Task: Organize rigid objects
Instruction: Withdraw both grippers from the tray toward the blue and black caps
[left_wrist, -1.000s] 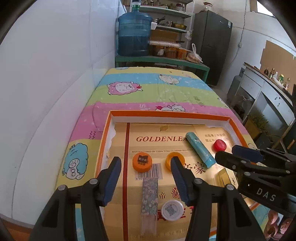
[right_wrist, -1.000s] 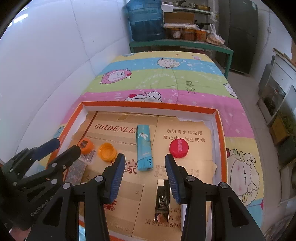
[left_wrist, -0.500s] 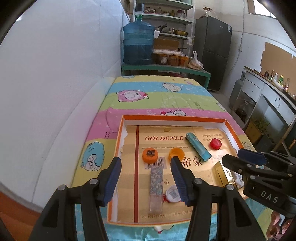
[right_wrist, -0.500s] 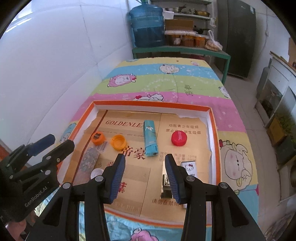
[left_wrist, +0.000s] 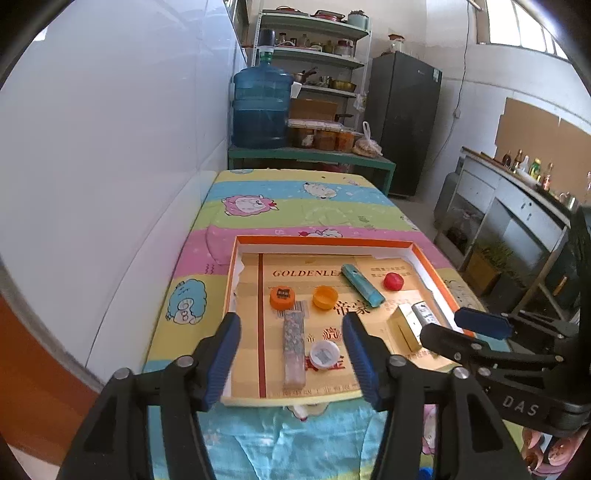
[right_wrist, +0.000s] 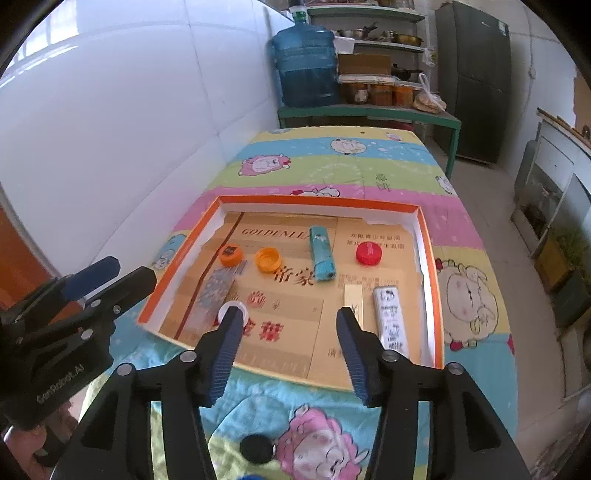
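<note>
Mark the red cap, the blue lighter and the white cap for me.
red cap (right_wrist: 368, 253), right wrist view, top face.
blue lighter (right_wrist: 321, 253), right wrist view, mid-body.
white cap (left_wrist: 324, 354), left wrist view, labelled top.

Both wrist views, angled down, sharing orange tray (left_wrist: 325, 242)

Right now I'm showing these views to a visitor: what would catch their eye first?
Probably the orange-rimmed tray on the bright cartoon blanket, holding caps in orange, red and white, plus a teal lighter. Then the big blue water jug on the green bench behind, and both empty claws, left and right, opening in front.
</note>
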